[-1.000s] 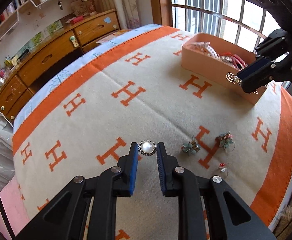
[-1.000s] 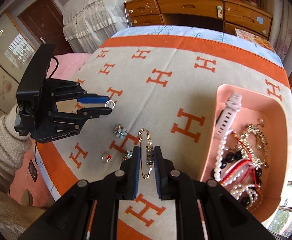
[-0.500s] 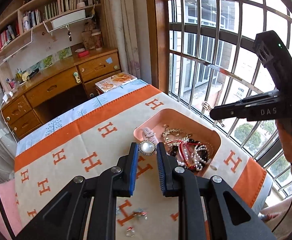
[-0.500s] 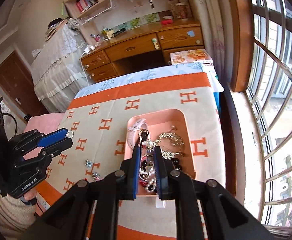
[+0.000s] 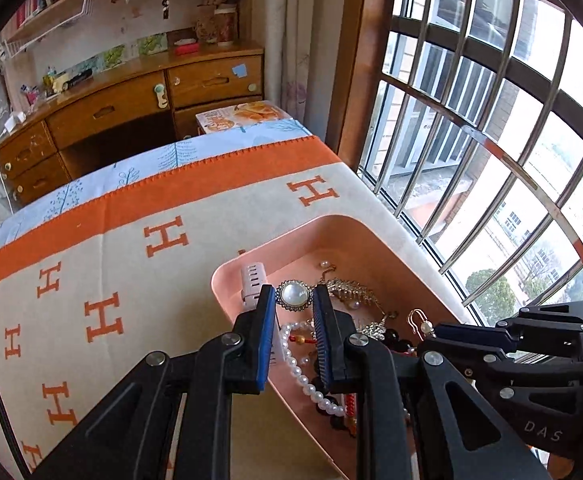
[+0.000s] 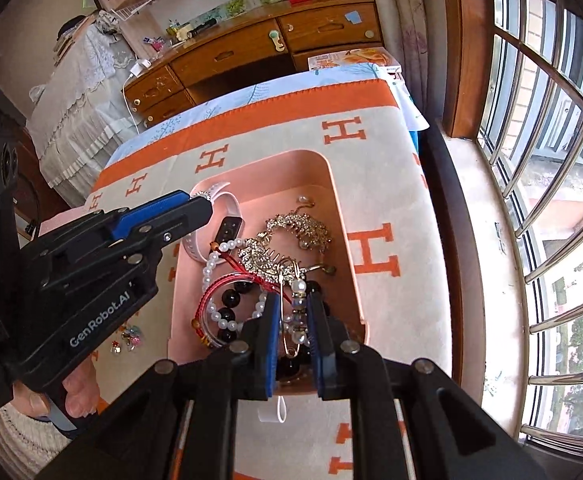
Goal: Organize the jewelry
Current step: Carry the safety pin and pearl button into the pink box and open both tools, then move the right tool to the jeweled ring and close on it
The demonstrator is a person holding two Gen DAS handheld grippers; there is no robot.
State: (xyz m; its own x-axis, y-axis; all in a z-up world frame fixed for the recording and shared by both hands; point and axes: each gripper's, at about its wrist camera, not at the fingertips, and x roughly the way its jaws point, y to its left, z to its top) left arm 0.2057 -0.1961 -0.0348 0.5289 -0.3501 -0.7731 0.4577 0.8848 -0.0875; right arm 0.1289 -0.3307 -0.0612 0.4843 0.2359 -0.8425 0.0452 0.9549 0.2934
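Note:
My left gripper (image 5: 294,300) is shut on a round pearl brooch (image 5: 294,295) and holds it over the pink tray (image 5: 331,228). My right gripper (image 6: 294,308) is shut on a gold pin with beads (image 6: 297,300), low over the tray's (image 6: 343,216) near end. The tray holds a white watch (image 6: 227,232), pearl and black bead bracelets (image 6: 219,308) and a gold rhinestone piece (image 6: 291,236). The left gripper also shows in the right wrist view (image 6: 201,204), over the tray's left rim.
The tray sits on a cream and orange H-pattern blanket (image 5: 91,264). Small flower earrings (image 6: 129,336) lie on the blanket left of the tray. A barred window (image 5: 491,120) is to the right, a wooden desk (image 5: 131,100) at the back.
Both grippers have moved with their pieces from above the blanket to over the pink tray and have come lower and closer together.

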